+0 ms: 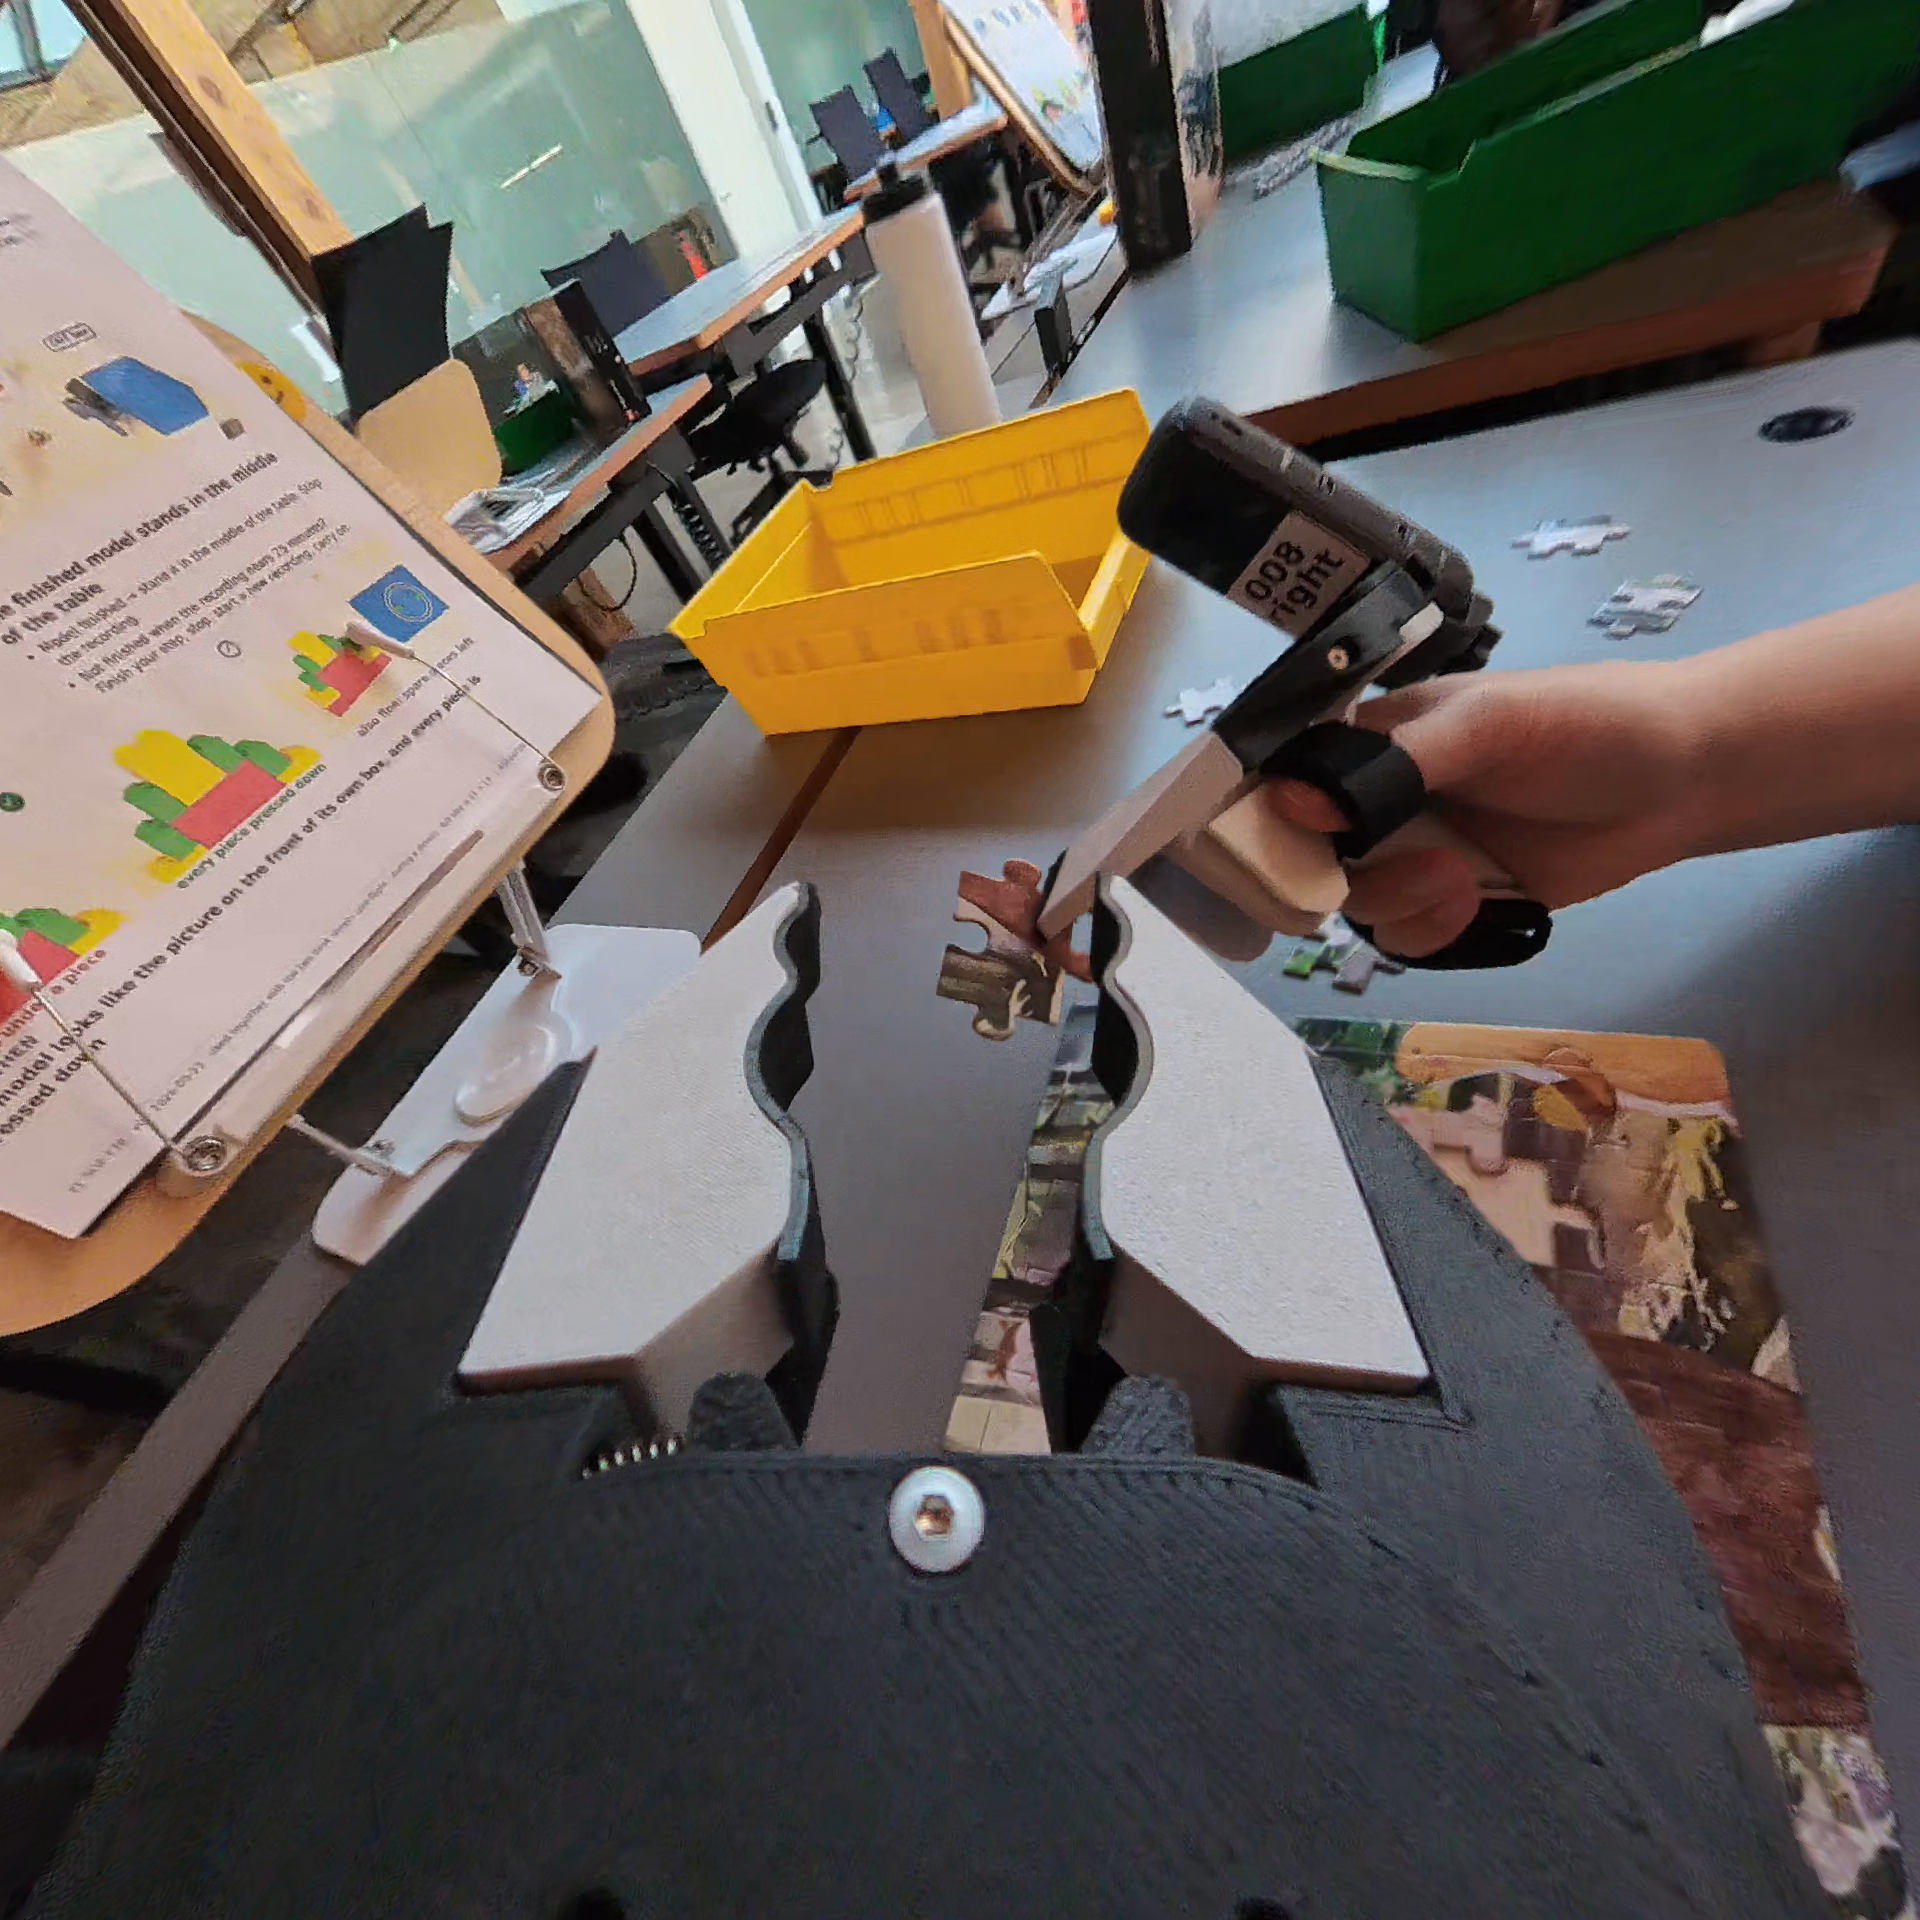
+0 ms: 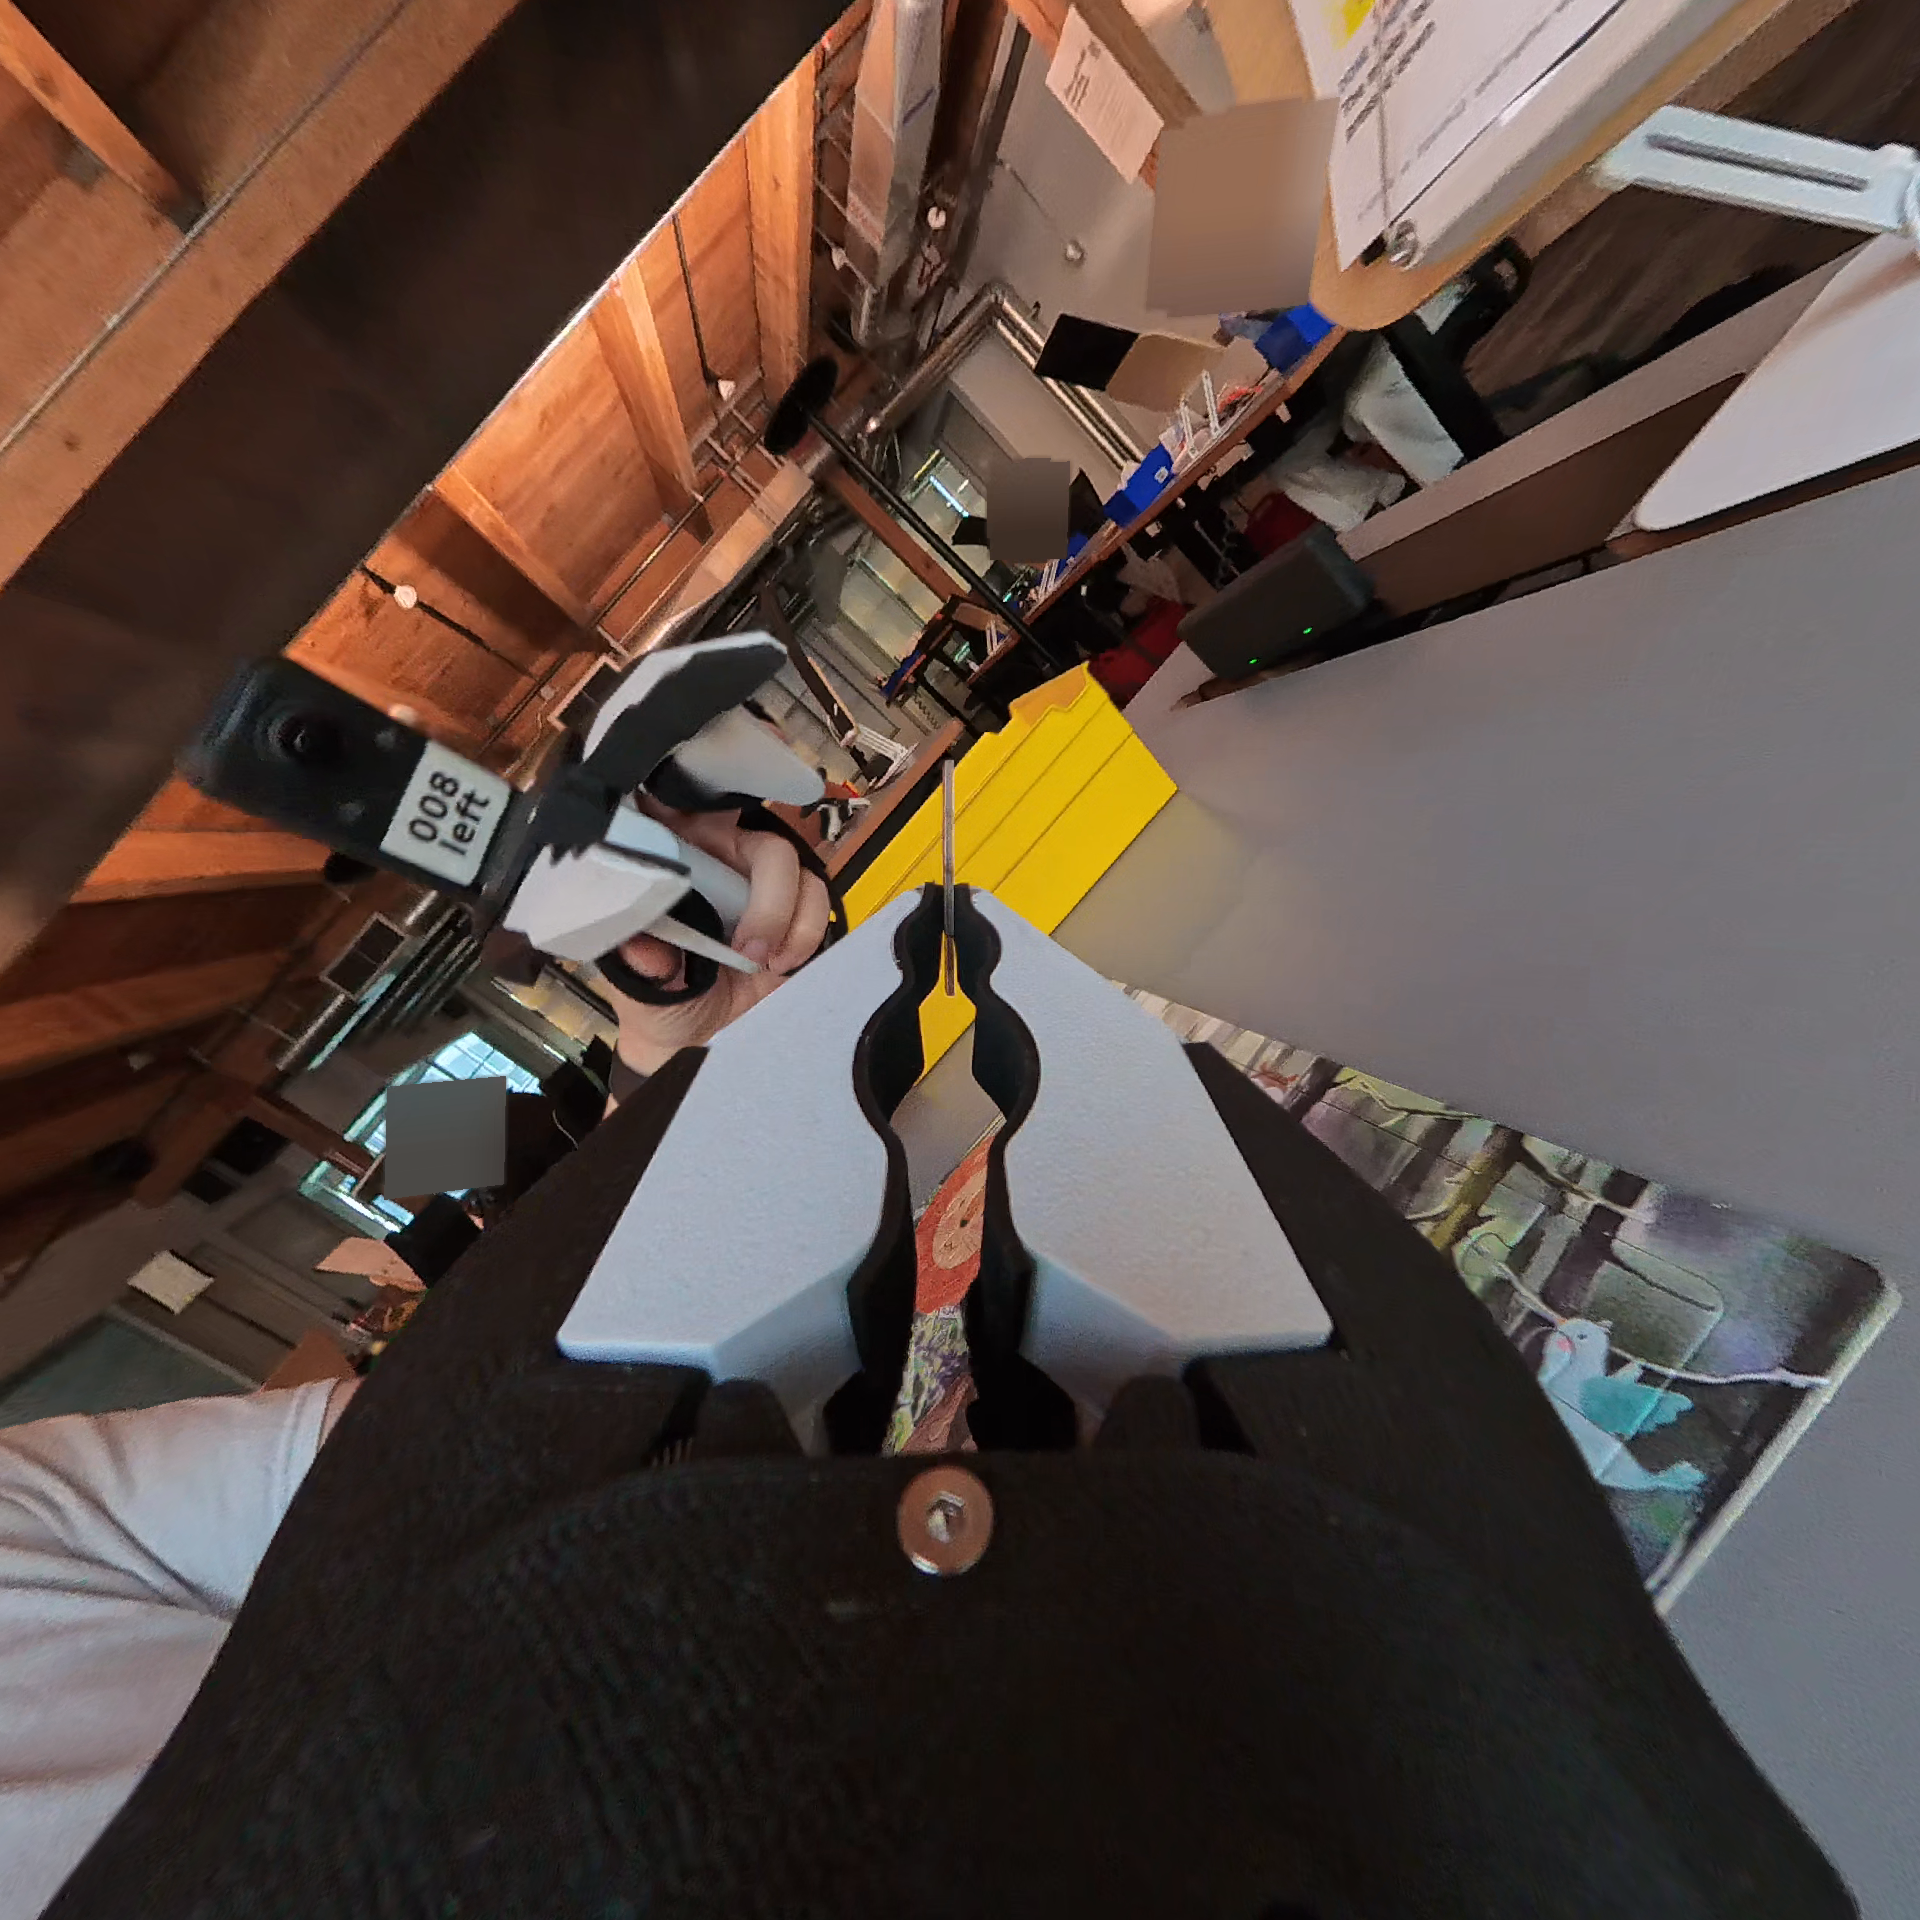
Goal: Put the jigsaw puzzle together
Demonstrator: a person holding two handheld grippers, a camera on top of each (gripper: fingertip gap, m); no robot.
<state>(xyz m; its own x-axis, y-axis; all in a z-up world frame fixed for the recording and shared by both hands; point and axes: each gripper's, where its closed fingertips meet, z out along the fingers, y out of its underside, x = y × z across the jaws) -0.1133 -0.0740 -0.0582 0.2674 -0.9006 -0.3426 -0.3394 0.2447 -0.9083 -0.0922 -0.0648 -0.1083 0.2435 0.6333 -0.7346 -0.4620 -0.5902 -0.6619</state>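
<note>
A partly assembled jigsaw puzzle [image 1: 1558,1195] lies on the grey table [image 1: 914,831]; it also shows in the right wrist view [image 2: 1558,1299]. My right gripper [image 2: 948,902] is shut on a loose puzzle piece [image 2: 948,831], seen edge-on there. In the left wrist view the right gripper [image 1: 1049,920] holds that brown piece [image 1: 997,966] by its edge, just beyond the puzzle's far left corner. My left gripper [image 1: 956,914] is open and empty, with the held piece just beyond its fingertips. It also shows in the right wrist view [image 2: 665,790].
A yellow bin [image 1: 914,603] stands behind the held piece, also in the right wrist view [image 2: 1018,821]. Loose pieces [image 1: 1647,603] lie at the right. An instruction board on a stand [image 1: 239,727] fills the left. A white bottle [image 1: 930,301] and green bins [image 1: 1610,177] stand farther back. Spacing between my two grippers at the tips: around 6 cm.
</note>
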